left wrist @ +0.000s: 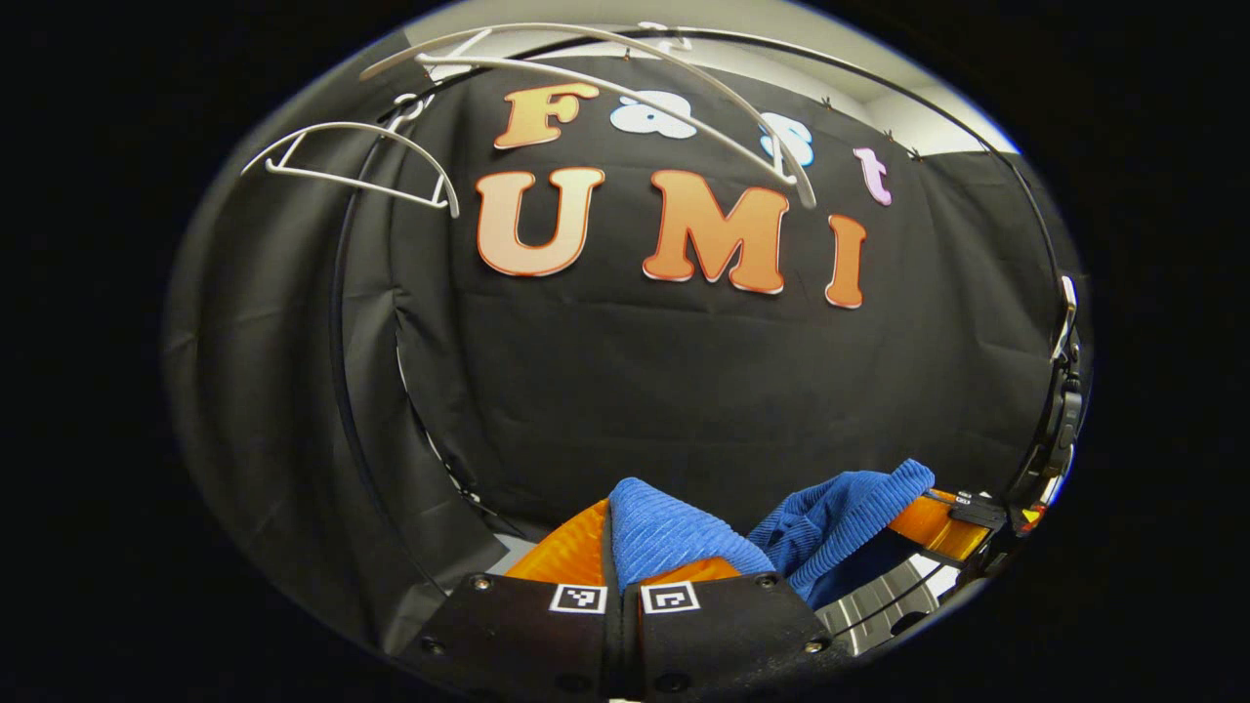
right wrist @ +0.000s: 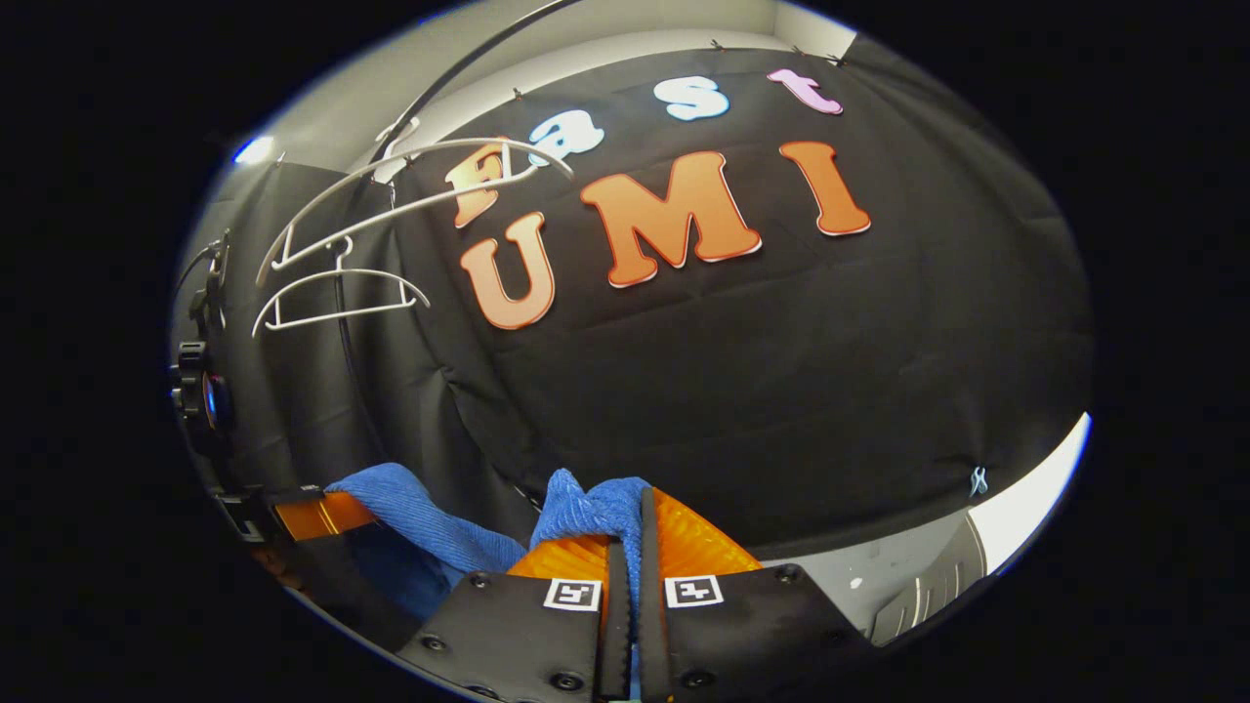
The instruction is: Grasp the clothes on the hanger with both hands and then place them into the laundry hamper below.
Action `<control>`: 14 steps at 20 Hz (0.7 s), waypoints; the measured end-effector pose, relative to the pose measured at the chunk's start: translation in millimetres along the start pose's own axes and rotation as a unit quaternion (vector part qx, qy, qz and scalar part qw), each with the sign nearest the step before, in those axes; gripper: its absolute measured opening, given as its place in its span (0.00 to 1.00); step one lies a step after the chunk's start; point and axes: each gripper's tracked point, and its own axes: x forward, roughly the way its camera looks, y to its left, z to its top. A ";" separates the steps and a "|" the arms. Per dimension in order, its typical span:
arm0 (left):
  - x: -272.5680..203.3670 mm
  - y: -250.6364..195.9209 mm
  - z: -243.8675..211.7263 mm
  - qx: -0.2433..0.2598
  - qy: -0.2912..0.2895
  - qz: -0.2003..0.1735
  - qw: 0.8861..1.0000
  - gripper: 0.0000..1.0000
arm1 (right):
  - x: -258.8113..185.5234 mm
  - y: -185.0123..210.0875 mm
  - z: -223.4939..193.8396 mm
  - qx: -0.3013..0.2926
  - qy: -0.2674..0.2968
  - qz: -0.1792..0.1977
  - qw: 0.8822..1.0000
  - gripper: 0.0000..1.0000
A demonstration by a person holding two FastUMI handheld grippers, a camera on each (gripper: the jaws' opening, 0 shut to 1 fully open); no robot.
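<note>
Blue ribbed garment [left wrist: 674, 537] pinched in left claw [left wrist: 615, 532], right claw [right wrist: 635, 527] alike.

Blue garment [left wrist: 674, 532] mostly hidden — just two bunched folds poking up past the left gripper [left wrist: 625, 557] in the left gripper view, rest cut off below; full shape and type impossible to tell. Same in the right gripper view: cloth wedged between the fingers of the right gripper [right wrist: 625, 547], lower part out of sight behind the gripper body. Other gripper at the far right edge of the left gripper view clipped by the rim, jaws not readable. White hangers [right wrist: 337, 293] — hooks and rail join too small to make out. Ribbed grey surface [left wrist: 879, 605] at bottom right cropped, can't identify it.
</note>
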 end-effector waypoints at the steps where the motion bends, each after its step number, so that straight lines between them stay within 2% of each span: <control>1: 4.7 0.6 -14.3 0.004 0.011 0.002 1.000 0.00 | 2.0 -6.4 -14.2 -0.002 0.010 -0.004 1.000 0.11; 6: 20.3 9.8 -92.5 0.012 0.084 0.008 0.996 0.00 | 7.1 -34.5 -66.3 -0.037 0.058 -0.028 0.997 0.11; 14: 50.6 16.8 -188.2 0.005 0.177 0.017 0.984 0.00 | 28.3 -84.1 -151.3 -0.020 0.124 -0.080 0.989 0.11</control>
